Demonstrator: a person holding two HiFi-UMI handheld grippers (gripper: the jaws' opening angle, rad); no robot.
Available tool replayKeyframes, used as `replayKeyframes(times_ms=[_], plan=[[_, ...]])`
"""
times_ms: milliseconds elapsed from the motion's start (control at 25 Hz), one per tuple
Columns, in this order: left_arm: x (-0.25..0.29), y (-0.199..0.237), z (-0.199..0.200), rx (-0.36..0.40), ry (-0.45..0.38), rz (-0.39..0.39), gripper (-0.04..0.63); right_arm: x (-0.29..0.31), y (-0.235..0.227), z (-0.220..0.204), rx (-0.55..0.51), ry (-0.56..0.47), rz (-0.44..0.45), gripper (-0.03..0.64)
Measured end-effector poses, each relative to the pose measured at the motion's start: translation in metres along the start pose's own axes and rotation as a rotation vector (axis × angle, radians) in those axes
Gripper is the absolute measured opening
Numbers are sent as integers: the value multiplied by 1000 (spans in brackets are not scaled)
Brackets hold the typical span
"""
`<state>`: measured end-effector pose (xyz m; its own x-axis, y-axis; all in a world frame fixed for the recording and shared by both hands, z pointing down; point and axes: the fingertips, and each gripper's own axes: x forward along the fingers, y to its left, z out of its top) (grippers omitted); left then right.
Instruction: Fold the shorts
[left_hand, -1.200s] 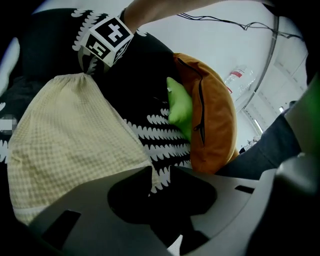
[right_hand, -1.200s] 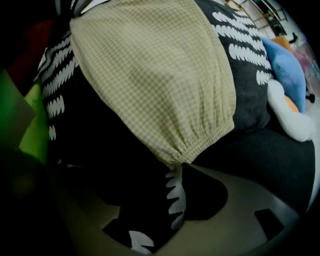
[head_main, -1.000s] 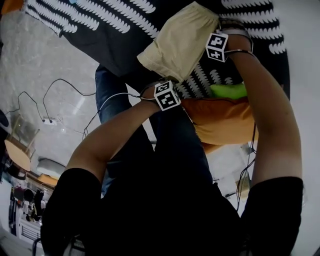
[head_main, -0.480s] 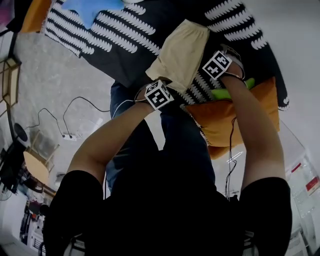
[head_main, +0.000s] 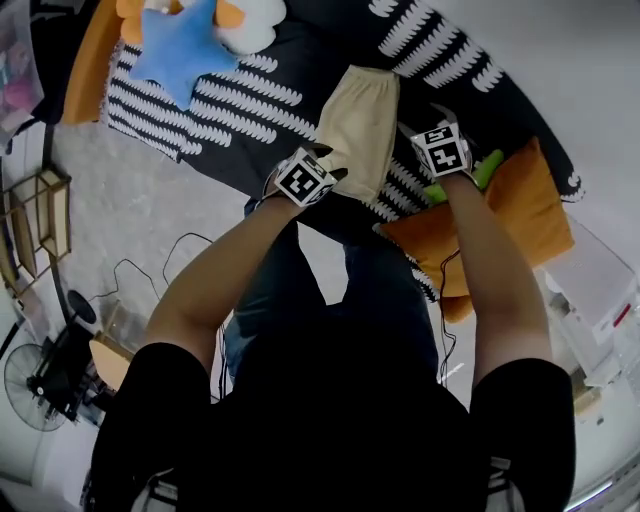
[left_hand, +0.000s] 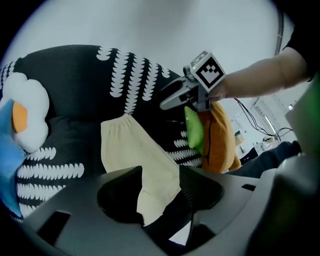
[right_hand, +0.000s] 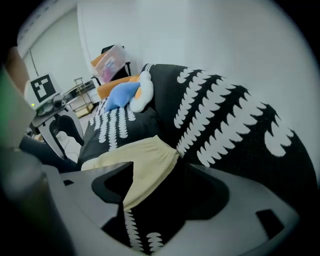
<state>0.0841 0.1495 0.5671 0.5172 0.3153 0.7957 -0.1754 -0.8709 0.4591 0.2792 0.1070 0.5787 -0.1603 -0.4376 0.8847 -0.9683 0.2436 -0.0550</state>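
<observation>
The left gripper (left_hand: 159, 190) hung over the near corner of the shorts (head_main: 360, 125). Its jaws had just been opening and stood wide apart. The pale hem showed in the gap between them, but neither pad pressed on the cloth, so it gripped nothing.

The right gripper (right_hand: 157, 187) hung just beside the shorts' right edge. Its jaws were also spread wide and empty, with only the dark sofa (head_main: 300, 55) behind the gap and the cloth showing past 1 jaw.

The shorts lay flat on the sofa seat as 1 long, narrow, cream-coloured piece. Their hem was near the front edge and their gathered waistband pointed away from the person.

To the right of the right gripper, a green thing (head_main: 487, 168) sat against an orange cushion (head_main: 520, 210) at that end of the sofa. Farther off, at the sofa's other end and well apart from the shorts, a blue star pillow (head_main: 180, 50) lay beside a white egg pillow (head_main: 255, 20).
</observation>
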Motion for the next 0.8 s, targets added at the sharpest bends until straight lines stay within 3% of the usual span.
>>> replayKeyframes(times_ms=[400,800], plan=[[5,71,74,-85,-114,72,256,23,-23,5,299,-122,-11,315],[46,154,97,-132,-161,72,256,91,-32,-5,523,-160,11,285]])
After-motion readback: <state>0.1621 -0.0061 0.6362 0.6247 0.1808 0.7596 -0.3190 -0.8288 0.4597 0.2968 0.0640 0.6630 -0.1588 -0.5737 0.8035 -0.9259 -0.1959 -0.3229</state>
